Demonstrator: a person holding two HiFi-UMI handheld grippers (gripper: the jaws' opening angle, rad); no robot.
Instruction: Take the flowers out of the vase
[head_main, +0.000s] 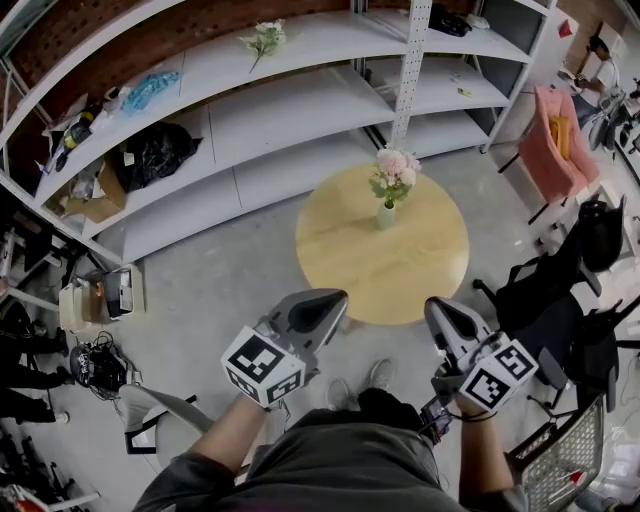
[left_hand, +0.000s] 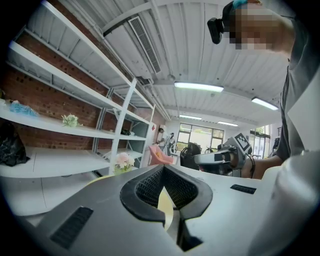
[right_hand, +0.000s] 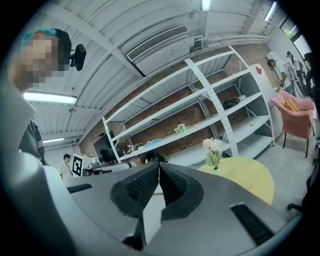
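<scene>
Well short of the round pale wooden desk (head_main: 335, 255), with the left gripper (head_main: 333, 300) and the right gripper (head_main: 440, 310) both pointed roughly level toward it, jaws pressed together on nothing. Toward the desk's far side: pink and white flowers (head_main: 395, 172) upright in a small pale green glass vase (head_main: 386, 216). Risky to arrive with jaws unopened and nudge the slim vase over. Risky too to pull the bunch with nothing steadying the vase, dragging or tipping it along. Easy to crush blooms by pinching above the stems, or to leave a stem behind.
</scene>
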